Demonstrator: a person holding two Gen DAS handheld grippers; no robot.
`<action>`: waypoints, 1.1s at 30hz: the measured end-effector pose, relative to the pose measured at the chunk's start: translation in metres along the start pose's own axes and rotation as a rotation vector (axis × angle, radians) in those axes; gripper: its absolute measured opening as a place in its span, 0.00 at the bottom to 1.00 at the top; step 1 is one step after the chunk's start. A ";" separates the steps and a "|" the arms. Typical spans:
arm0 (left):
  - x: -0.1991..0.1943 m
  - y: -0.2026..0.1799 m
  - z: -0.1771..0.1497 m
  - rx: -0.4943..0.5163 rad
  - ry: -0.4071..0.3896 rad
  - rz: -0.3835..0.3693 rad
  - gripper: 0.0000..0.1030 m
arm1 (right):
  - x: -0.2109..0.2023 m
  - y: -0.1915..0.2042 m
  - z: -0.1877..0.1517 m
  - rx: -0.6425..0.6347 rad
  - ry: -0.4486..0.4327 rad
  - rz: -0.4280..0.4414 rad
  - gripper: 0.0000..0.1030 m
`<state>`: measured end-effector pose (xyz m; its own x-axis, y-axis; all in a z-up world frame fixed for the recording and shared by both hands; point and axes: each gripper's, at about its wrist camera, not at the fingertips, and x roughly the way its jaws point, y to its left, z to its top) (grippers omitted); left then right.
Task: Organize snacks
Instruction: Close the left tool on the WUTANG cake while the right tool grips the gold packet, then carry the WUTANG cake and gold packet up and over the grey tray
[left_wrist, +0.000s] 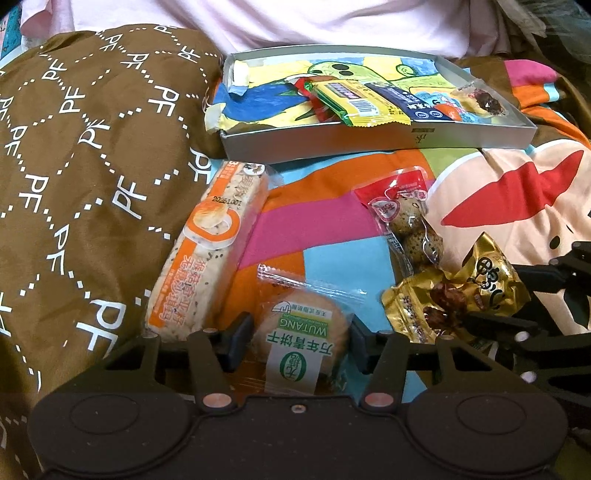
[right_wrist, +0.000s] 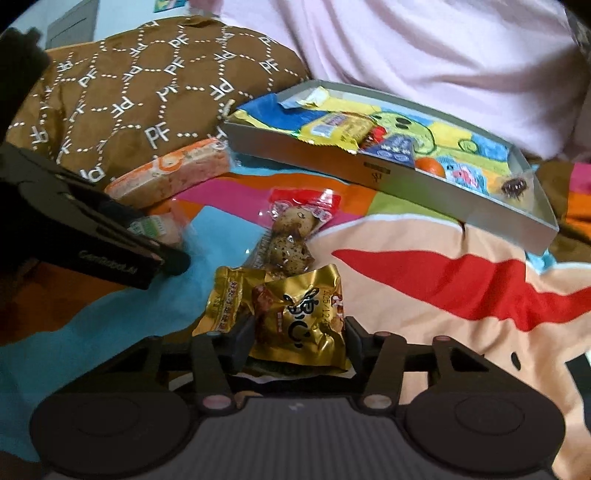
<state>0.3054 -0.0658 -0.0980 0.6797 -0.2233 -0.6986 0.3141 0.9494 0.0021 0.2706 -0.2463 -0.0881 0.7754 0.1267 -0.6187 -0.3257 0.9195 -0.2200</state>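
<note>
Everything sits on a bed covered with a bright bedsheet (left_wrist: 295, 206) in pink, orange, blue and peach cartoon blocks. A brown pillow (left_wrist: 85, 147) printed with white "PF" letters fills the left of the frame, and someone in a pale pink top (right_wrist: 424, 48) sits along the top edge.

The left gripper (left_wrist: 295, 343) has its fingers on either side of a round biscuit pack (left_wrist: 301, 332) with a green WUTANG label, touching both edges at the bottom centre. The right gripper (right_wrist: 297, 341) is clamped around a gold snack packet (right_wrist: 301, 325), low in the right wrist view.

Just left of the biscuit lies a long orange-wrapped cake (left_wrist: 210, 251) against the pillow. A clear pack of quail eggs (left_wrist: 410, 218) with a red top lies right of centre. In the upper right, a shallow grey box tray (left_wrist: 369, 138) already holds several wrapped snacks over a colourful drawing.
</note>
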 end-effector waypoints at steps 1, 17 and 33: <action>0.000 0.000 0.000 -0.001 -0.001 0.000 0.54 | -0.003 -0.002 0.000 0.010 -0.002 0.011 0.41; -0.008 -0.009 -0.002 -0.008 -0.007 -0.002 0.49 | -0.018 -0.004 0.003 0.060 -0.008 0.141 0.21; -0.028 -0.004 0.005 -0.098 -0.057 0.080 0.49 | -0.019 0.041 -0.005 -0.228 -0.187 0.020 0.10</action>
<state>0.2886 -0.0641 -0.0752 0.7376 -0.1558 -0.6571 0.1932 0.9810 -0.0157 0.2397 -0.2128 -0.0886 0.8469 0.2295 -0.4796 -0.4387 0.8113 -0.3864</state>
